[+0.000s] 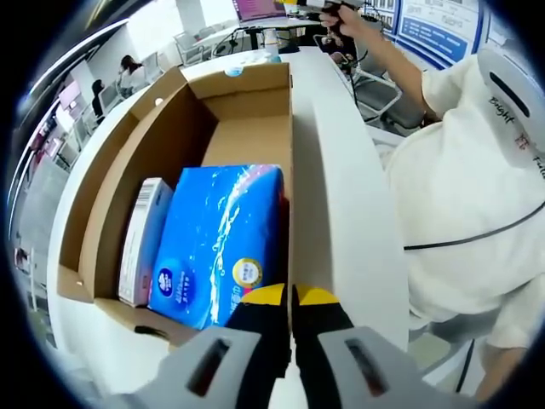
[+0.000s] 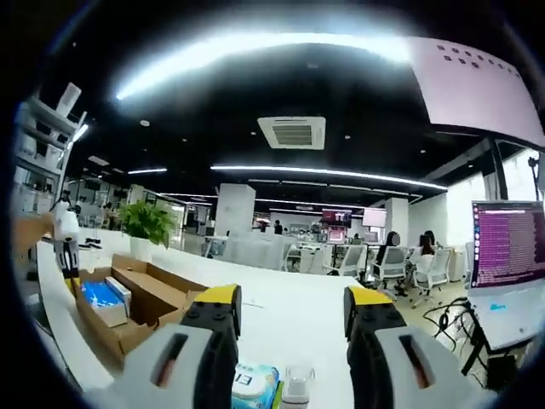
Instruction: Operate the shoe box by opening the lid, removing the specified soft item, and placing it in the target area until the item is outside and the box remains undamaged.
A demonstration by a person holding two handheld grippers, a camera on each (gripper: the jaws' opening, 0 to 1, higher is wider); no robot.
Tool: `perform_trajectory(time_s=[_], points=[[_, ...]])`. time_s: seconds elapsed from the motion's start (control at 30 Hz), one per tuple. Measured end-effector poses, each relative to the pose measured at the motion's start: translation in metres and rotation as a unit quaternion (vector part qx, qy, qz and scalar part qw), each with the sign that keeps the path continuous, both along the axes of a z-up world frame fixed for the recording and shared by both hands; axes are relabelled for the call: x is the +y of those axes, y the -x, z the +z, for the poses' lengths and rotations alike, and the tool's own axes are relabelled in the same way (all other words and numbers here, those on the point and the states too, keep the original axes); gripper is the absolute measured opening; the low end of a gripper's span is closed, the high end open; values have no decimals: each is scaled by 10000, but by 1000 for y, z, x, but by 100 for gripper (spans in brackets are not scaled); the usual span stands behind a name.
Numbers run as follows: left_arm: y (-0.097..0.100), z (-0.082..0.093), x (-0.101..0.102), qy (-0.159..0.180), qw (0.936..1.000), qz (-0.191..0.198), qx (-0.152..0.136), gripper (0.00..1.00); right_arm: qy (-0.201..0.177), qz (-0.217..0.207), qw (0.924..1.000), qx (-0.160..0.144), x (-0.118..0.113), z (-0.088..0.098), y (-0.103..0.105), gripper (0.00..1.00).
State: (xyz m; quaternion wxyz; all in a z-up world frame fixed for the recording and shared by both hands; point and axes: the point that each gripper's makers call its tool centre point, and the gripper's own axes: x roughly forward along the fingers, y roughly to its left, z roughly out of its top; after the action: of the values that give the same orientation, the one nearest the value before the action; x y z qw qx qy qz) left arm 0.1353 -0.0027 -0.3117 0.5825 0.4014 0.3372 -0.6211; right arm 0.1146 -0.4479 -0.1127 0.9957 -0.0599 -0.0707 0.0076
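Left gripper [image 1: 288, 298] fingers are pressed together at the open shoe box [image 1: 255, 128] wall beside the blue soft pack [image 1: 217, 243] lying inside, while right gripper [image 2: 292, 311] fingers are spread wide above the white tabletop [image 2: 281, 319].

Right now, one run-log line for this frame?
box: open, on white table | blue tissue pack: inside, beside small carton | left gripper: shut, at box's near edge | right gripper: open, raised, empty

The box [image 1: 247, 111] is matt brown cardboard, the blue tissue pack [image 1: 223, 243] glossy plastic film, the table [image 1: 341, 196] smooth white.
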Motion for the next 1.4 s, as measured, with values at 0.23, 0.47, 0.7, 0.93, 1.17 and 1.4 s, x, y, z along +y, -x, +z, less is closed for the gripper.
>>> perform_trajectory(time_s=[0.23, 0.47, 0.7, 0.93, 1.17, 1.4], points=[[0, 0, 0, -12, 10000, 28, 37, 1, 2, 871, 9962, 50, 34, 9, -8, 50], [1, 0, 0, -13, 10000, 19, 55, 1, -175, 1338, 9906, 217, 55, 10, -12, 50], [1, 0, 0, -17, 10000, 16, 51, 1, 295, 1850, 9799, 679, 93, 3, -22, 49], [6, 1, -1, -19, 10000, 22, 64, 1, 283, 3019, 9500, 743, 144, 12, -16, 42], [9, 1, -1, -52, 9999, 36, 85, 1, 531, 2990, 9488, 872, 157, 13, -31, 37], [12, 1, -2, -46, 9999, 27, 116, 1, 437, 3246, 9396, 998, 167, 14, -39, 37]])
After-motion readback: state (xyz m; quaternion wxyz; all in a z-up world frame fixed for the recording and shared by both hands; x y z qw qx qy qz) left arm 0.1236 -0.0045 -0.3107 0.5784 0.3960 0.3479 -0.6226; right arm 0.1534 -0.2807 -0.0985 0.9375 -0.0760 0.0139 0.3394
